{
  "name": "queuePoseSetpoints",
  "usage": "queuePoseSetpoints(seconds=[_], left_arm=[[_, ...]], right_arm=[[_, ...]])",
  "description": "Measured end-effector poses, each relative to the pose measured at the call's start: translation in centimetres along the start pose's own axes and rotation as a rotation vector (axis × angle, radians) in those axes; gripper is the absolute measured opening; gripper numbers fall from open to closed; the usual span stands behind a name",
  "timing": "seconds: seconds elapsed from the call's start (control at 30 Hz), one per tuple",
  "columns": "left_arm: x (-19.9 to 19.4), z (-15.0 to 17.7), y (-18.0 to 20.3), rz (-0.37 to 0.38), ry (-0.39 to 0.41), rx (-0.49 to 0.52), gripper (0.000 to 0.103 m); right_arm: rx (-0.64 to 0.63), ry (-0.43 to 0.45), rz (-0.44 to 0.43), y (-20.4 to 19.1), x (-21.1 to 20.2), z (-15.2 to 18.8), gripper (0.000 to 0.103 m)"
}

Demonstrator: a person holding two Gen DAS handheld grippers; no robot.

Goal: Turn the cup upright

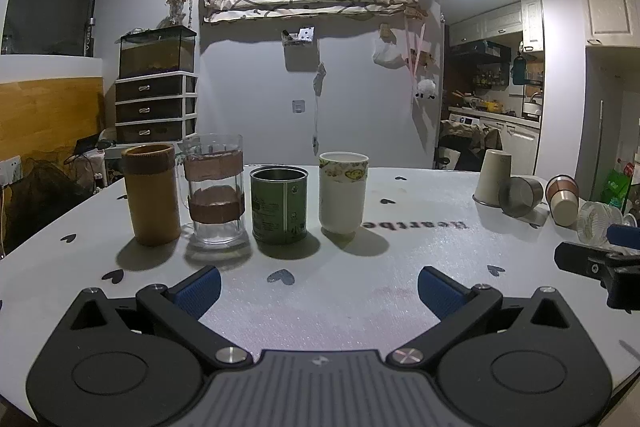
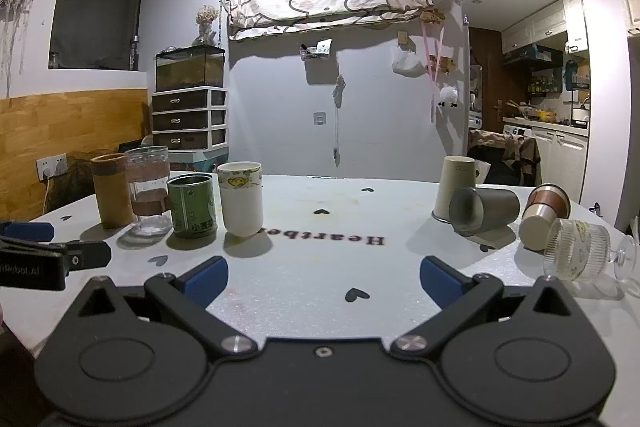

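Observation:
On the right of the white table [image 2: 320,267] a beige cup [image 2: 456,187] stands upside down. Beside it a grey metal cup [image 2: 484,209] lies on its side, then a copper-banded cup [image 2: 544,219] on its side, then a ribbed stemmed glass [image 2: 578,255] on its side. They also show in the left wrist view: beige cup [image 1: 492,177], metal cup [image 1: 520,195], copper-banded cup [image 1: 563,199], glass [image 1: 596,227]. My right gripper [image 2: 323,281] is open and empty, low over the table, left of the fallen cups. My left gripper [image 1: 318,287] is open and empty before the upright row.
At the left stands an upright row: a brown tube cup [image 1: 151,199], a glass mug [image 1: 216,189], a green tin [image 1: 279,205] and a white patterned cup [image 1: 343,191]. The row also shows in the right wrist view [image 2: 240,197]. The table's far edge lies behind.

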State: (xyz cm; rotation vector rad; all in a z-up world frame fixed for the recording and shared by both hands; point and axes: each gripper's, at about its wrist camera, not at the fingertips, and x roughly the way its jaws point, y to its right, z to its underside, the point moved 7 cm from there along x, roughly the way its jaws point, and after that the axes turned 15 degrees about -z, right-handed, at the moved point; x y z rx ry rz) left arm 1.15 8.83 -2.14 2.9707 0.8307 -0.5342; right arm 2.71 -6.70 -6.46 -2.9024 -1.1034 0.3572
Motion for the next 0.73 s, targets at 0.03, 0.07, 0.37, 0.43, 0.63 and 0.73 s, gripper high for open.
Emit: queuePoseSetpoints(seconds=[0.03, 0.07, 0.37, 0.43, 0.63, 0.73], left_arm=[[-0.01, 0.03, 0.0, 0.001, 0.0, 0.0, 0.103], [-0.01, 0.07, 0.0, 0.001, -0.001, -0.001, 0.103], [0.02, 0.2, 0.24, 0.004, -0.006, 0.0, 0.103], [0.07, 0.19, 0.21, 0.003, -0.007, 0.0, 0.103], [0.04, 0.27, 0.26, 0.001, -0.008, -0.001, 0.103], [0.11, 0.27, 0.23, 0.0, -0.008, 0.0, 0.103]], right_arm=[[0.0, 0.0, 0.001, 0.06, -0.01, 0.0, 0.103], [0.0, 0.0, 0.001, 0.07, -0.03, -0.01, 0.103], [0.002, 0.001, 0.001, 0.11, -0.04, 0.02, 0.103], [0.001, 0.001, 0.002, 0.11, -0.05, 0.01, 0.103], [0.001, 0.0, 0.001, 0.11, -0.05, 0.01, 0.103], [0.003, -0.001, 0.003, 0.17, -0.05, 0.04, 0.103]])
